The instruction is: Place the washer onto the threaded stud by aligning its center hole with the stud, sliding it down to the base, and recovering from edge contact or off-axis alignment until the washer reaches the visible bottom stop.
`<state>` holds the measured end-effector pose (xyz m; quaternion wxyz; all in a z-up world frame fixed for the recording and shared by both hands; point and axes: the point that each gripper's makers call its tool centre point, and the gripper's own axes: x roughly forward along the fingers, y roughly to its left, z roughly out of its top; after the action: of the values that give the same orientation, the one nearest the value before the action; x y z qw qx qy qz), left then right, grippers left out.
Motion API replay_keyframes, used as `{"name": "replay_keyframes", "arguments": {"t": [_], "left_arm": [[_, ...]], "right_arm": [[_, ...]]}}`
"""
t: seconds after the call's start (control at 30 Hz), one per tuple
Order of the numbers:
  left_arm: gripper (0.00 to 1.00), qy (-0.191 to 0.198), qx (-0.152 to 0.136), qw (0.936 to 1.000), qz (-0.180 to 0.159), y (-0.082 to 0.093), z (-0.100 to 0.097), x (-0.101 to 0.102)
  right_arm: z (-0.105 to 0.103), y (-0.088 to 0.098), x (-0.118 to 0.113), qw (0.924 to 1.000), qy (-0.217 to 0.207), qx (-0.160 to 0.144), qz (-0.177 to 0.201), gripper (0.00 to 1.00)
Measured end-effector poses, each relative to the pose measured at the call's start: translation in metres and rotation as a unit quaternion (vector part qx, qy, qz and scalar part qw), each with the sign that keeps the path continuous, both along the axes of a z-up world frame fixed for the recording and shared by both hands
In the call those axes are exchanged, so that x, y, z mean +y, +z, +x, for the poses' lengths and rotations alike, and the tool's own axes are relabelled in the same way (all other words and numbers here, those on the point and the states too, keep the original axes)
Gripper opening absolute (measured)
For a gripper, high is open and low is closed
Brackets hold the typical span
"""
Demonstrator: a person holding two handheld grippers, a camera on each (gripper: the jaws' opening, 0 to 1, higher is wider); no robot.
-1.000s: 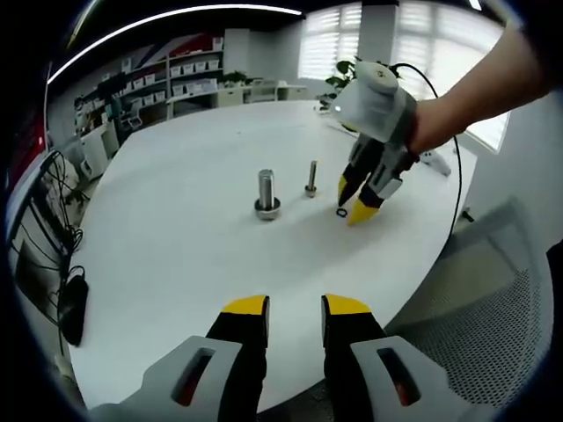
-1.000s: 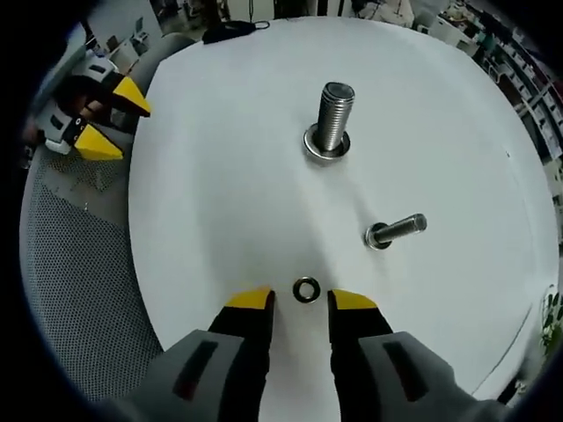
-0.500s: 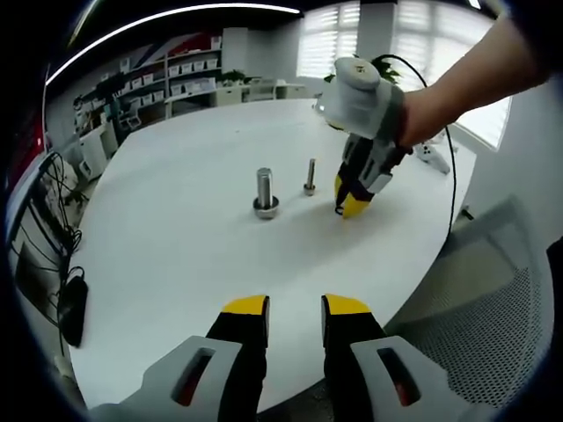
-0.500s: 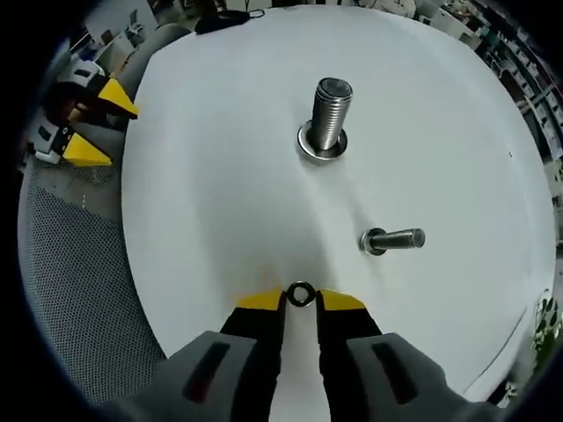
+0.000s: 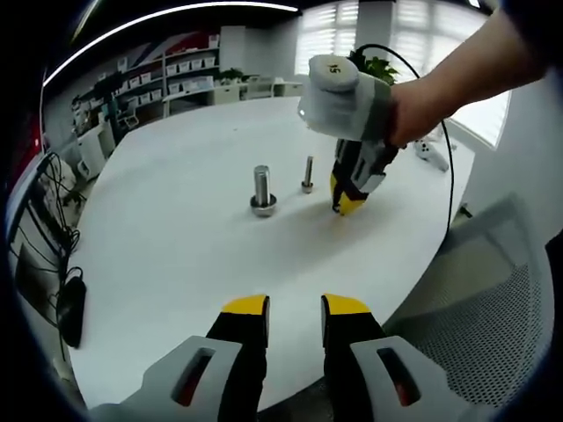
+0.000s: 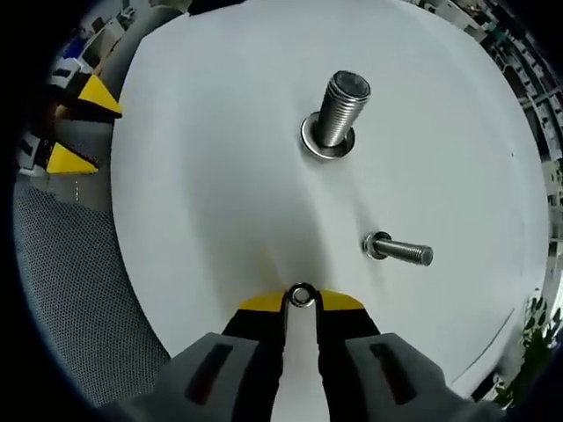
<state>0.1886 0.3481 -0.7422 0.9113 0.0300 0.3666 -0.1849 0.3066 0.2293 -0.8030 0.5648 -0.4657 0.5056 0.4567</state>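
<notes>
Left gripper view: the left gripper (image 5: 294,309) hangs off the counter (image 5: 176,246) edge, jaws slightly parted, holding nothing. The right gripper (image 5: 347,204) is tip-down on the counter near two studs.

Right gripper view: its jaws pinch the washer (image 6: 302,295) at the near edge. Lift it level, then centre its hole over the small stud (image 6: 400,251), probably its match, not the big stud (image 6: 339,114)
</notes>
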Motion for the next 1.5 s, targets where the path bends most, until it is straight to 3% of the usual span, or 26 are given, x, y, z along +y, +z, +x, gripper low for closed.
{"name": "replay_keyframes", "arguments": {"t": [0.43,0.9,1.03,1.5], "left_arm": [[0.21,0.003,-0.001,1.0,0.0,0.0008,0.0001,0.001],[0.21,0.007,0.0,1.0,0.002,-0.0002,0.0006,0.0027],[0.21,0.007,0.002,1.0,0.002,-0.0006,0.0005,0.003],[0.21,0.01,0.005,0.9999,0.004,-0.0017,0.0002,0.0043]], "right_arm": [[-0.0013,0.0019,-0.0013,0.9998,0.002,-0.017,0.012,0.15],[-0.0003,0.0033,-0.0034,0.9975,-0.013,-0.029,0.063,0.15],[-0.0015,0.0044,-0.0026,0.9966,0.006,-0.039,0.073,0.14],[0.0012,0.0099,-0.005,0.9955,-0.001,-0.026,0.091,0.14]]}}
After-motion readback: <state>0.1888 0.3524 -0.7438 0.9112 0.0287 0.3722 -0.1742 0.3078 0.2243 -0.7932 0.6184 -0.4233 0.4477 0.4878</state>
